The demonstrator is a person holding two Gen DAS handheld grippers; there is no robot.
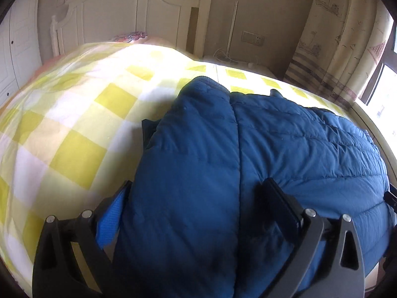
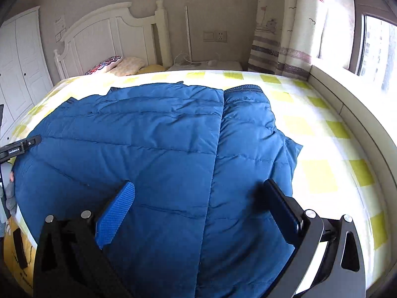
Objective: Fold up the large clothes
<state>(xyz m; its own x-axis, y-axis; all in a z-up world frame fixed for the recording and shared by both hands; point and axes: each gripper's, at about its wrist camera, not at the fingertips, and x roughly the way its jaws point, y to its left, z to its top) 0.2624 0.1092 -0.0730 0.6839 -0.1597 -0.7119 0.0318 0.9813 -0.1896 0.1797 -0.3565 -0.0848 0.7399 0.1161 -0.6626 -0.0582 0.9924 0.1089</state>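
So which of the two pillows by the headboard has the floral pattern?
The left pillow, nearest the wardrobe: red and dark floral print. The pillow beside it is pale yellow with a fine pattern.

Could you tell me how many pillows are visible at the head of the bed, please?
2, in the right wrist view: a floral pillow beside the headboard, and a pale yellow patterned pillow right of it. Others may be hidden.

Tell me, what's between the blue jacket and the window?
Only bare bed sheet, yellow and white checks, then the pale ledge under the window. The right wrist view shows it beside the jacket.
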